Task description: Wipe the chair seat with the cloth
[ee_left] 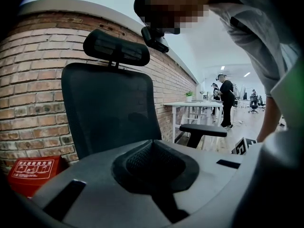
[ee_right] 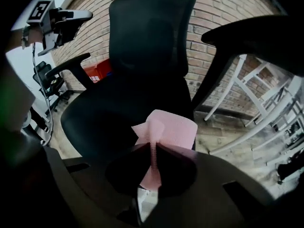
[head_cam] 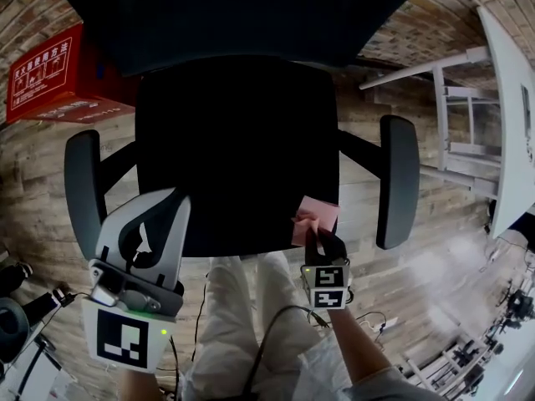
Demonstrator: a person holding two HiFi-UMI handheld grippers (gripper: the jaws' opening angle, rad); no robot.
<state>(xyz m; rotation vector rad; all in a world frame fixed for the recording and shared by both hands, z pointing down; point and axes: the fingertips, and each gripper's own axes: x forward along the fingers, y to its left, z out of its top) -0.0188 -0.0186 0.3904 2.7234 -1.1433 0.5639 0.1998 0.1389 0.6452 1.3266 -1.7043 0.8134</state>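
The black office chair seat (head_cam: 238,149) fills the middle of the head view, its mesh backrest (ee_left: 109,108) rising behind. My right gripper (head_cam: 318,239) is shut on a pink cloth (head_cam: 316,217), which hangs over the seat's front right corner. In the right gripper view, the cloth (ee_right: 173,129) fans out past the closed right gripper (ee_right: 153,144), just above the seat (ee_right: 109,113). My left gripper (head_cam: 146,236) is held off the seat's front left corner, beside the left armrest (head_cam: 84,190). In its own view the left gripper (ee_left: 153,144) is shut with nothing in it.
The right armrest (head_cam: 399,178) stands just right of the cloth. A red box (head_cam: 46,78) lies on the wood floor by the brick wall, back left. A white table frame (head_cam: 468,132) is at the right. The person's legs (head_cam: 242,324) are at the seat front.
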